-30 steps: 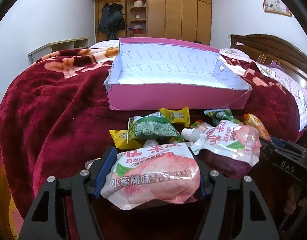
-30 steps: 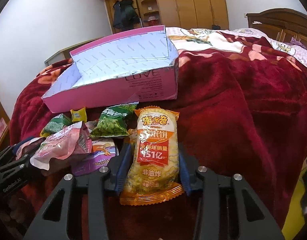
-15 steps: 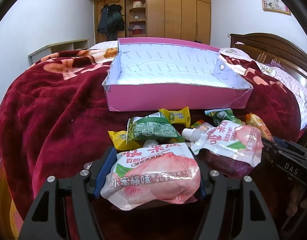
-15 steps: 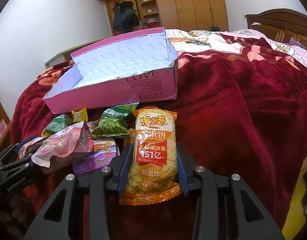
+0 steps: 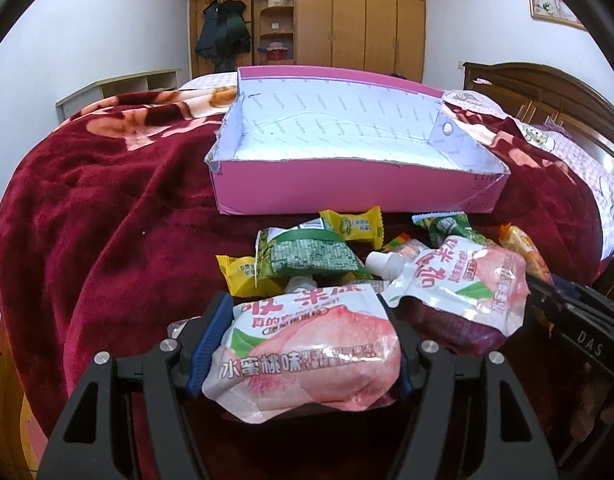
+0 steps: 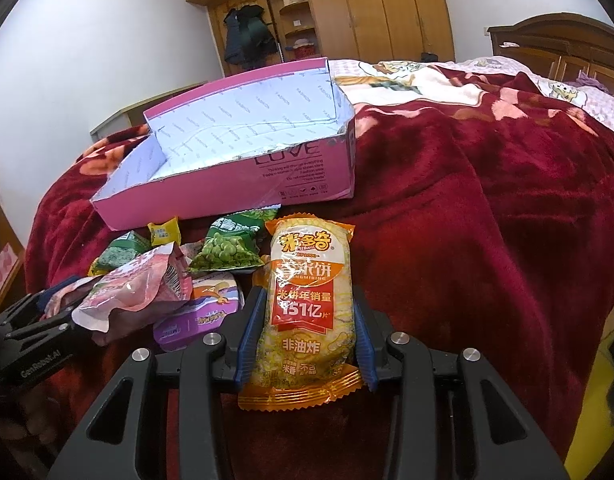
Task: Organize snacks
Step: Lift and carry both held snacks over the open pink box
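Snacks are piled on the near side of the red blanket (image 5: 107,240), just in front of the pink cardboard box (image 5: 347,188), which looks empty and sits further back on the bed.

Both claws are loaded. The left gripper (image 5: 303,344) is clamped across the sides of a peach jelly pouch (image 5: 307,348), and the right gripper (image 6: 305,332) is pinching an orange rice cracker pack (image 6: 307,300) by its long edges, blue pads pressed against the wrapper. A second peach pouch (image 5: 459,292) lies just right of the held one, with a green pea bag (image 6: 227,248), a green seaweed-looking packet (image 5: 307,256), little yellow candies (image 5: 355,222) and a purple box (image 6: 203,316) scattered between.

My take: this is the lift-and-carry step, grabs done, drop-off not yet. How I'd do it well:

- Lift straight up first so the pouch bottom doesn't drag its neighbours along.
- Clear the box's near wall, it looks floppy and torn at the edge, easy to snag.
- Send one hand to the left end of the box, the other to the right, so they don't bump.
- Don't squeeze the rice crackers harder; probably brittle.
- Let go low inside the box rather than dropping from above.
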Tool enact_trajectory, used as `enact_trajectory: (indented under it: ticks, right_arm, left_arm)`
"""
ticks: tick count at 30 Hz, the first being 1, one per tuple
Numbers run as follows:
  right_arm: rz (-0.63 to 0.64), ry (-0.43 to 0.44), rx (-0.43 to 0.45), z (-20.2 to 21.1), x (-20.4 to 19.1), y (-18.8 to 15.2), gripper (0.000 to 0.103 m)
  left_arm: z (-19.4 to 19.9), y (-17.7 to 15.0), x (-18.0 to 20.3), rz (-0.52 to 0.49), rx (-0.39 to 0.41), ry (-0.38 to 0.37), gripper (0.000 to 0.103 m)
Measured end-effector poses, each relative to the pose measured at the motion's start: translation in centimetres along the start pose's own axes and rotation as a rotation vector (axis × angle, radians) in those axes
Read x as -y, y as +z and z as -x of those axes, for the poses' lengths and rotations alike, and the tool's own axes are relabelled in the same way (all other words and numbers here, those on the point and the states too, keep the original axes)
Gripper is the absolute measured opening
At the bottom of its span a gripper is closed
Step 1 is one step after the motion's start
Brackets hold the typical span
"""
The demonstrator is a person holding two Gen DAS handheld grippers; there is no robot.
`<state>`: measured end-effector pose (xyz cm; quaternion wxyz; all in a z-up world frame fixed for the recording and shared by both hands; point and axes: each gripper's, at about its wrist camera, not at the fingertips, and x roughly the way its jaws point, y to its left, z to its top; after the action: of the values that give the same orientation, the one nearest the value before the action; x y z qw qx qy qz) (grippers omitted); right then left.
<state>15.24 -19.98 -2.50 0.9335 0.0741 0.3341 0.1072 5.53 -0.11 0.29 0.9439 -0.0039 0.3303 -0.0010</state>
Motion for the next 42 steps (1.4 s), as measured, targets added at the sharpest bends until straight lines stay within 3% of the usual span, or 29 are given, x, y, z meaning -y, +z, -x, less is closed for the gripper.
enact_trajectory:
  ticks: [5,12,19,34,42]
  right_arm:
    - [-0.005,0.006,0.012,0.5,0.2,0.2,0.042]
    - [-0.01,0.008,0.026,1.2,0.4,0.2,0.041]
    - [-0.01,0.017,0.034,2.0,0.1,0.2,0.041]
    - [0.044,0.117,0.06,5.0,-2.7,1.1,0.041]
    - [0.066,0.158,0.061,5.5,-3.5,3.0,0.041]
  left_arm:
    - [0.7,0.0,0.0,-0.002,0.004,-0.043,0.071]
    - [2.2,0.0,0.8,-0.05,0.048,-0.048,0.071]
    - [4.0,0.5,0.3,-0.025,0.1,-0.086,0.071]
    - [6.6,1.9,0.3,-0.029,0.15,-0.11,0.071]
    - [6.6,4.5,0.1,-0.015,0.167,-0.121,0.071]
